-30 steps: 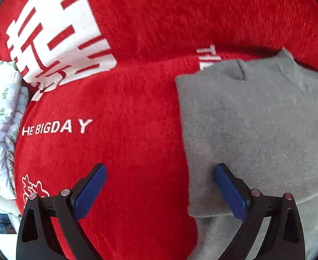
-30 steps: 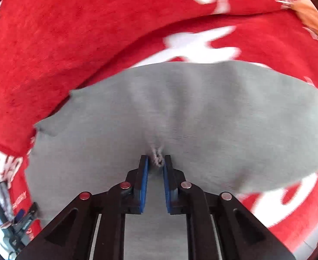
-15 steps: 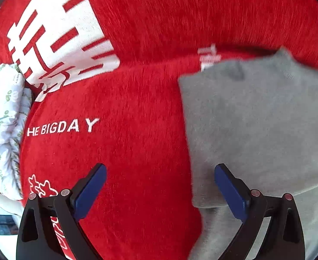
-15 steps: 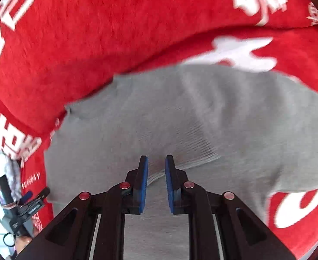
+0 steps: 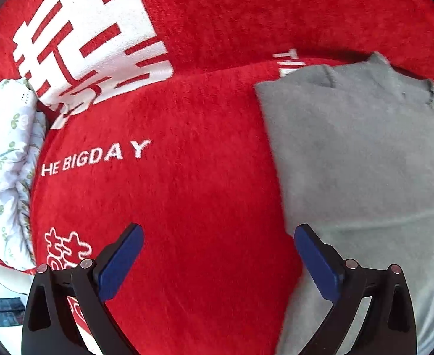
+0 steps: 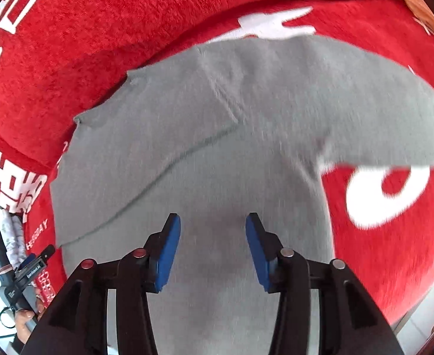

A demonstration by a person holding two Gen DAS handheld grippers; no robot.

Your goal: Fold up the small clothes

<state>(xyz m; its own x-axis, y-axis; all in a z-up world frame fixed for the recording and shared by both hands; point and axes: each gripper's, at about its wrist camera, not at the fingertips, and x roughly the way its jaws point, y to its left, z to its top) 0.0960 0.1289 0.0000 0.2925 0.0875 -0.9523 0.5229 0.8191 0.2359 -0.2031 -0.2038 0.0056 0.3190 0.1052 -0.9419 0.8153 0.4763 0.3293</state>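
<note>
A grey knitted garment (image 6: pixel 246 136) lies spread on a red cover, with one flap folded over its left part. In the left wrist view the garment (image 5: pixel 364 162) fills the right side. My right gripper (image 6: pixel 212 236) is open and empty just above the garment's near middle. My left gripper (image 5: pixel 217 251) is open and empty over the red cover, its right finger (image 5: pixel 314 257) at the garment's left edge. The left gripper also shows in the right wrist view (image 6: pixel 18 272), at the far lower left.
The red cover (image 5: pixel 172 192) has white characters and the words "THE BIGDAY". A white floral cloth (image 5: pixel 6 171) is bunched at its left edge. An orange object (image 6: pixel 421 9) lies at the cover's far right.
My right gripper has opened and let go of the grey garment's fold, which now lies flat, and has drawn back a little. My left gripper has drifted slightly.
</note>
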